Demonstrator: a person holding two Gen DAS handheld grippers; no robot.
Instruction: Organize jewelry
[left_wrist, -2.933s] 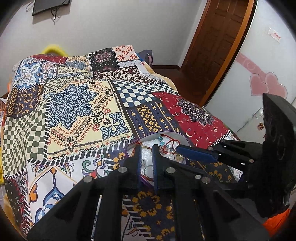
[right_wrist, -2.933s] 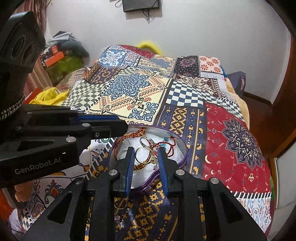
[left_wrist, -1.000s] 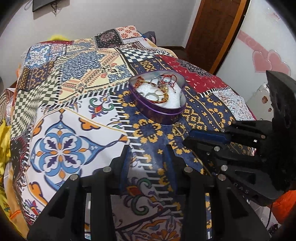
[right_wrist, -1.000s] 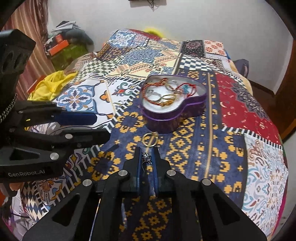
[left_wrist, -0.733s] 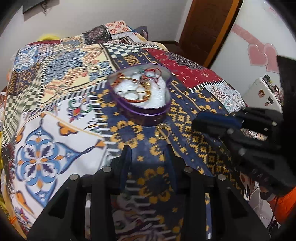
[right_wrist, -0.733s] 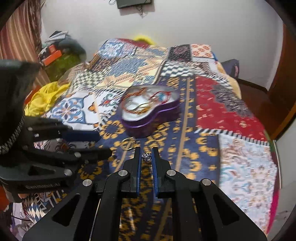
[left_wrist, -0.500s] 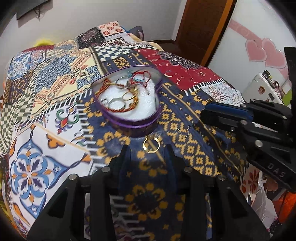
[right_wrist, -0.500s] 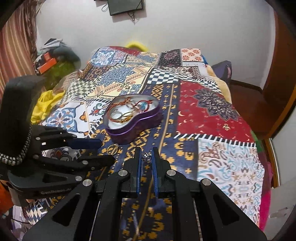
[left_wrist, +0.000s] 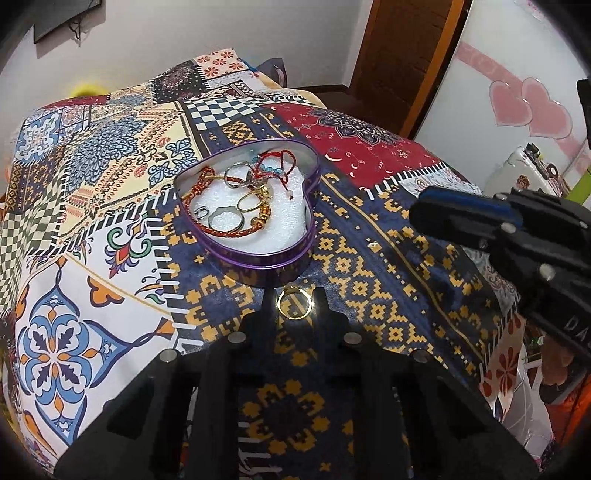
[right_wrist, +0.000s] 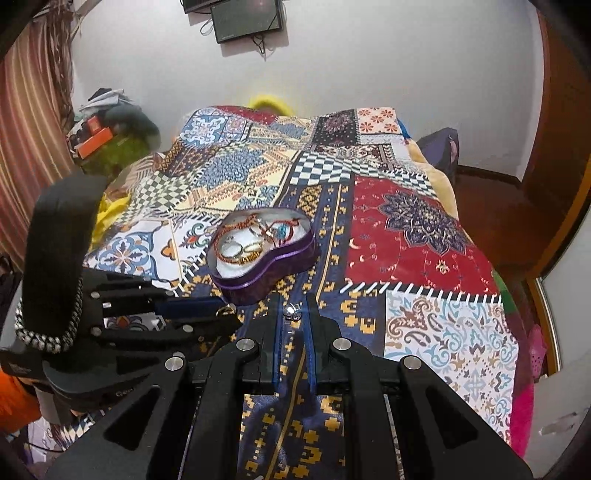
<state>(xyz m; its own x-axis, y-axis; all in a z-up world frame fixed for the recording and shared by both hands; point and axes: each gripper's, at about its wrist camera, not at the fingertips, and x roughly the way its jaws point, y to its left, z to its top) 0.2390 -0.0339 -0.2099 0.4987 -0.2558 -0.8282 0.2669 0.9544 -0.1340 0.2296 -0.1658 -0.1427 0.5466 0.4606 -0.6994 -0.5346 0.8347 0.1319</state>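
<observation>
Mid-pickup near the bed's front edge — left gripper (left_wrist: 295, 295) fingers closing round the gold ring (left_wrist: 294, 302), right gripper (right_wrist: 291, 306) pinching a small silver trinket (right_wrist: 292, 312) — next, carry both into the purple heart-shaped tin (left_wrist: 291, 258).

Tin (left_wrist: 258, 254) on bedspread (left_wrist: 110, 229) ahead of me; bracelets (left_wrist: 236, 206) inside. Ring (left_wrist: 294, 303) just before it, between my left fingers (left_wrist: 266, 306). Door (left_wrist: 406, 55) behind, right.

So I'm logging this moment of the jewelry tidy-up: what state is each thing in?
Heart-shaped tin: open, no lid, holding bracelets and rings.
Gold ring: on the bedspread, between the fingers of the left hand-held gripper, jaws closing.
Right hand-held gripper: shut on a small silver trinket.
Wooden door: partly visible, cannot tell.
</observation>
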